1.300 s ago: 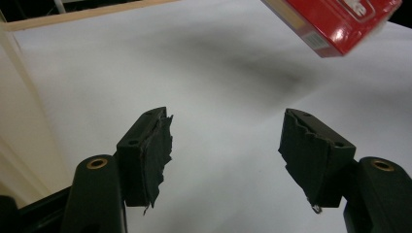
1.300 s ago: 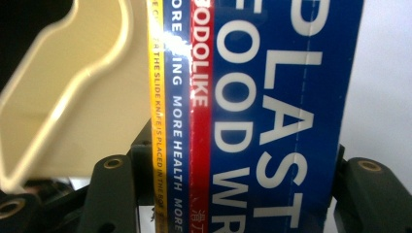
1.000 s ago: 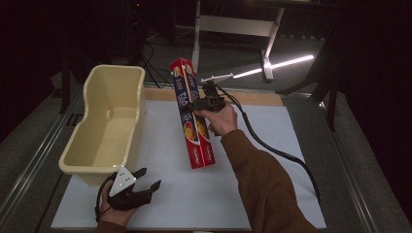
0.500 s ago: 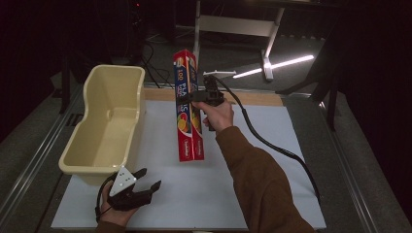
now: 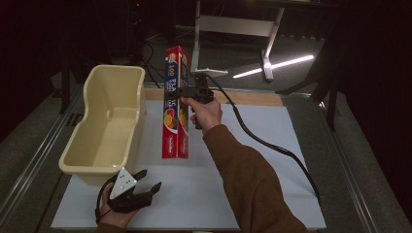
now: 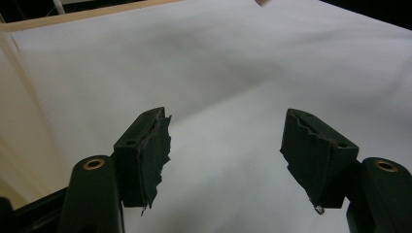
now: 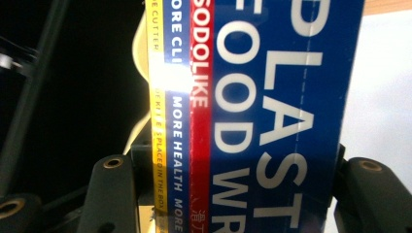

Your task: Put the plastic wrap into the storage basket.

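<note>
Box of plastic food wrap [image 5: 176, 104] is held in the right tongs [image 5: 187, 91], clamped across its width about a third down from the top; in the right gripper view the box [image 7: 272, 116] sits between the two jaws, touching both.

Change vs. a second ago: box was leaning, top tilted toward the tub, lower end on the desk. It is now stood nearly upright and appears lifted just clear of the white desk [image 5: 272, 145], approx. beside the cream tub [image 5: 109, 124], not over it.

Left tongs [image 5: 148, 180] are parked wide apart, nothing between them, near the desk's front edge by the tub's near end; wide gap confirmed in the left gripper view [image 6: 226, 145].

Judgement: pick-up looks done; carry toward tub probably next. Long box gripped high, so swing is poss.
</note>
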A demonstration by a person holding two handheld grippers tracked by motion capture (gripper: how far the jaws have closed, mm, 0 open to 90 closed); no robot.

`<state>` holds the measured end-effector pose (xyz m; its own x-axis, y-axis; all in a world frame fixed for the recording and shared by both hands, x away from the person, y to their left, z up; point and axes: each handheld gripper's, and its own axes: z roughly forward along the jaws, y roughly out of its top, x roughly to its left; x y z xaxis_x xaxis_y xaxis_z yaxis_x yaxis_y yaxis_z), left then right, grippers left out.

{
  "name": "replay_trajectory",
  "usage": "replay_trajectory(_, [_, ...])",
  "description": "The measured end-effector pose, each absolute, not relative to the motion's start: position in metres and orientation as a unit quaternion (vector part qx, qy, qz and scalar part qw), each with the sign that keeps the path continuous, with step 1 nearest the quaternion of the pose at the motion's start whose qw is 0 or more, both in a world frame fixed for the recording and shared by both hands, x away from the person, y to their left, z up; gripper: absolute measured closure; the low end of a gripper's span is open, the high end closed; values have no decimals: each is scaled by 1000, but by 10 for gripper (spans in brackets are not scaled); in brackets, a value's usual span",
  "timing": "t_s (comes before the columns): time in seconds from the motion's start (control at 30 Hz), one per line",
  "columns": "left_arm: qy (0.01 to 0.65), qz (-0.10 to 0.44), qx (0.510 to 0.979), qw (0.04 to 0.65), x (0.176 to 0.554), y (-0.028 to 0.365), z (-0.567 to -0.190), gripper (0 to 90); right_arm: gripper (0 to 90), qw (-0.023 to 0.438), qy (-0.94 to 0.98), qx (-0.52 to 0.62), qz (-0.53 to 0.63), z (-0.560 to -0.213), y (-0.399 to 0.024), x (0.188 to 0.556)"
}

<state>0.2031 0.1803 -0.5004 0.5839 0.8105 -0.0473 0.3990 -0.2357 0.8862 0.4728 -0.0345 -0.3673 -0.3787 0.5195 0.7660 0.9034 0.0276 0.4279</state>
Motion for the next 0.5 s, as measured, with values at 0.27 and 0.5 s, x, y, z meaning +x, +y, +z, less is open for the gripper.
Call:
replay_trajectory(0.27, [400,220,756,469,202,180,-501,339,405,249,-649,-529,-487,-371,-21,471])
replay_trajectory(0.5, [396,220,758,470,202,178,-500,340,404,280,-615,-536,-506,-374,-12,470])
